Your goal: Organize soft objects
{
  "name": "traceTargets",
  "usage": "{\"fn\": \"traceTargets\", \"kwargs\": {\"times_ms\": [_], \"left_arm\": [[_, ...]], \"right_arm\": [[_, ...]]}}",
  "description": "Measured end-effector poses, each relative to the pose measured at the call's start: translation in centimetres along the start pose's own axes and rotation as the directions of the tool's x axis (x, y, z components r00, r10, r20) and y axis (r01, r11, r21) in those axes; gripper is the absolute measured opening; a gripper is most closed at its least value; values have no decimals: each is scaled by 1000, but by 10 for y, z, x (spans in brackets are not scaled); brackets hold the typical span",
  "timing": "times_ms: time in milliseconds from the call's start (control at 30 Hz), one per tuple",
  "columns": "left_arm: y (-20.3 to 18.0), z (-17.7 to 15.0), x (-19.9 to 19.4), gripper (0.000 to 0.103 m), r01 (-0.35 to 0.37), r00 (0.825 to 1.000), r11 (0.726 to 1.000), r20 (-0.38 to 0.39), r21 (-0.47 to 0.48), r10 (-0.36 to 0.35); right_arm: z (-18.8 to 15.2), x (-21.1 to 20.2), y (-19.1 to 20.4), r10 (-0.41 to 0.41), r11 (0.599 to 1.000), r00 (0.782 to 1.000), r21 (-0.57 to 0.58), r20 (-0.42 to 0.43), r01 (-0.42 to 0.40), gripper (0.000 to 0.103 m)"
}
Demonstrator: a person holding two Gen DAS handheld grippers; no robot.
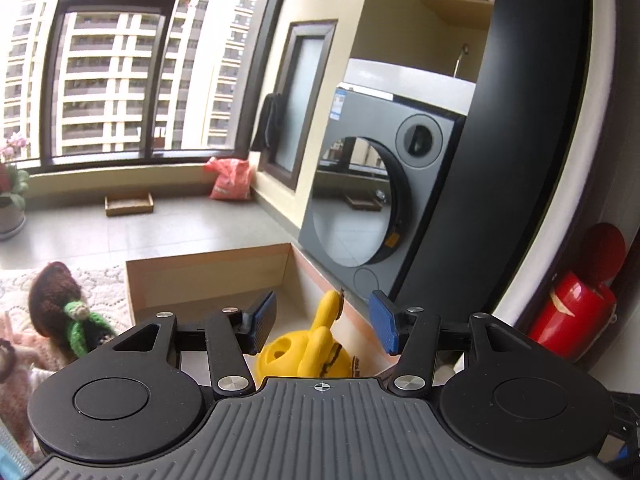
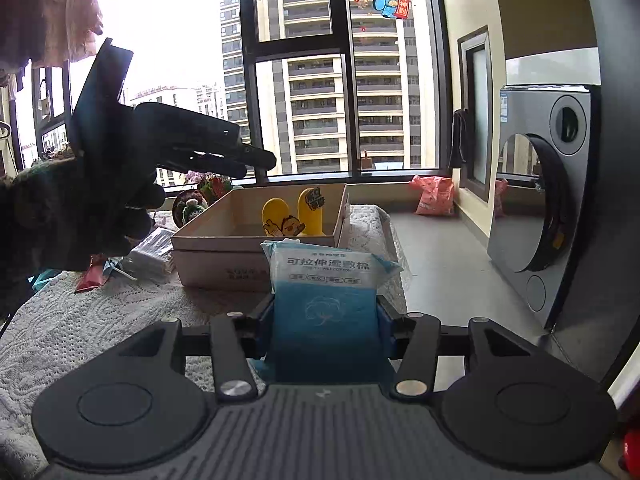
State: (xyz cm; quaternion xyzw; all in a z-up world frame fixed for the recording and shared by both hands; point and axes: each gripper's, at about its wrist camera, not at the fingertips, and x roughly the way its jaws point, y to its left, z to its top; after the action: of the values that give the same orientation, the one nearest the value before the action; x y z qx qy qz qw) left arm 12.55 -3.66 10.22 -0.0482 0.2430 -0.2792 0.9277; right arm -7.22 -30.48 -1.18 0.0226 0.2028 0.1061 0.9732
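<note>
My left gripper (image 1: 322, 322) is open and empty, hovering over an open cardboard box (image 1: 208, 276) that holds a yellow soft toy (image 1: 316, 348). In the right wrist view the same box (image 2: 224, 240) stands on a white lace cloth (image 2: 80, 328) with the yellow toy (image 2: 296, 212) inside. My right gripper (image 2: 325, 320) is shut on a blue-and-white pack of wet cotton wipes (image 2: 324, 280), held upright just in front of the box. The left gripper (image 2: 176, 140), held by a gloved hand, shows above the box's left side. A brown knitted doll with a green scarf (image 1: 60, 308) lies left of the box.
A grey washing machine (image 1: 384, 184) stands to the right of the table. A red wrapper (image 2: 92, 276) and white packets (image 2: 148, 256) lie left of the box. A pink bag (image 2: 434, 196) sits by the window sill, a red canister (image 1: 572, 320) at the right.
</note>
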Motion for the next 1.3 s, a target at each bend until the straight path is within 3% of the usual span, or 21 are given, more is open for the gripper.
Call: {"fn": "traceTargets", "kwargs": {"times_ms": [133, 267, 333, 367, 433, 533, 667, 867, 967, 1067, 1200, 1300], "left_arm": [[13, -32, -49, 57, -100, 995, 995, 11, 4, 100], [45, -64, -87, 57, -144, 990, 987, -14, -70, 144], [60, -78, -100, 57, -164, 986, 981, -23, -108, 163], [66, -82, -105, 57, -176, 984, 977, -27, -118, 174], [79, -92, -116, 57, -210, 978, 969, -36, -128, 207], [97, -108, -134, 57, -252, 968, 959, -22, -128, 251], [118, -120, -142, 57, -293, 954, 943, 11, -157, 298], [153, -136, -160, 57, -321, 932, 891, 61, -320, 357], [165, -139, -177, 56, -356, 907, 863, 90, -359, 411], [174, -145, -192, 56, -404, 869, 829, 119, -387, 479], [186, -155, -200, 56, -376, 875, 810, 115, -449, 470], [187, -158, -197, 56, -380, 882, 807, 86, -452, 464]], "right_arm": [[54, 19, 17, 29, 999, 999, -35, 39, -27, 50], [119, 61, 52, 56, 997, 997, -60, 58, -52, 50], [145, 91, 71, 63, 997, 997, -47, 55, -60, 57], [154, 107, 79, 73, 997, 996, -35, 46, -71, 74], [165, 138, 93, 86, 996, 996, -19, -35, -87, 78], [164, 153, 102, 125, 992, 988, 14, -93, -124, 78], [158, 154, 118, 75, 996, 992, -44, -97, -79, 80], [141, 182, 166, 87, 983, 972, -140, -218, -119, 82], [133, 201, 204, 139, 969, 954, -164, -266, -187, 84], [133, 227, 244, 219, 952, 925, -139, -312, -272, 84], [138, 265, 305, 296, 910, 886, -176, -357, -375, 87], [141, 295, 344, 285, 891, 885, -239, -369, -387, 87]]}}
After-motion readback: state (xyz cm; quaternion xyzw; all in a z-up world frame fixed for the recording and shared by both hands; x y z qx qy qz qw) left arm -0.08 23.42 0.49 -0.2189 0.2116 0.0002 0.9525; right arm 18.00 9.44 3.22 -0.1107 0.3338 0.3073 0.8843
